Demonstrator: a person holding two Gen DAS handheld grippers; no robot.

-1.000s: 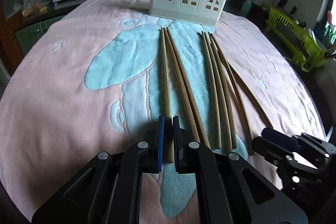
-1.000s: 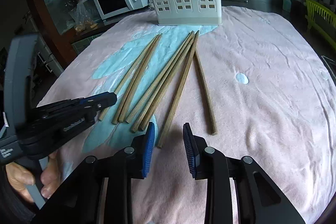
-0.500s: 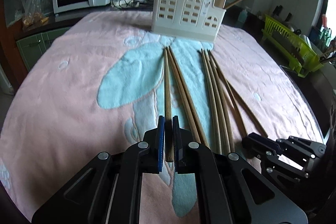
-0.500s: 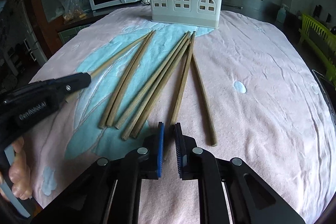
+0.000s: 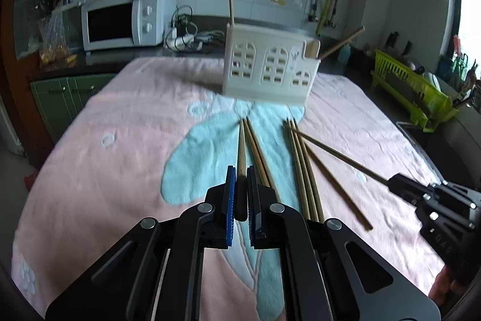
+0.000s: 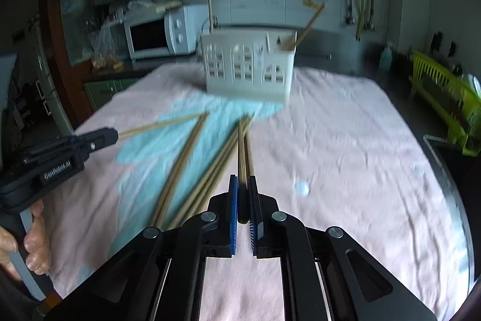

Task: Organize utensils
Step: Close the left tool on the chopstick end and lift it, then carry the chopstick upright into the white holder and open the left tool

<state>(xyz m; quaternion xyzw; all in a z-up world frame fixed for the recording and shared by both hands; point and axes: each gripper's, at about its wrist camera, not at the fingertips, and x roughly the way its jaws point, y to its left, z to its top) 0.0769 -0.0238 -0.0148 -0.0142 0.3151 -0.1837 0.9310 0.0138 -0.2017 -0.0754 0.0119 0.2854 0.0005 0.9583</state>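
Observation:
Several wooden chopsticks [image 5: 303, 170] lie on a pink and blue towel [image 5: 120, 155]. A cream utensil holder [image 5: 267, 71] stands at the far end with two sticks in it; it also shows in the right wrist view [image 6: 249, 68]. My left gripper [image 5: 241, 173] is shut on one chopstick [image 5: 241, 143] and holds it off the towel. My right gripper [image 6: 244, 182] is shut on another chopstick [image 6: 241, 146], also lifted. Each gripper shows in the other's view, the right gripper [image 5: 390, 181] and the left gripper [image 6: 112, 135].
A white microwave [image 5: 120, 20] and cables stand on the counter behind the towel. A green dish rack [image 5: 412, 92] stands at the right. The towel's edges drop off left and right.
Both grippers have risen and tilted up with a chopstick each, lifting them off the towel. The right gripper closed on its chopstick about half a second ago.

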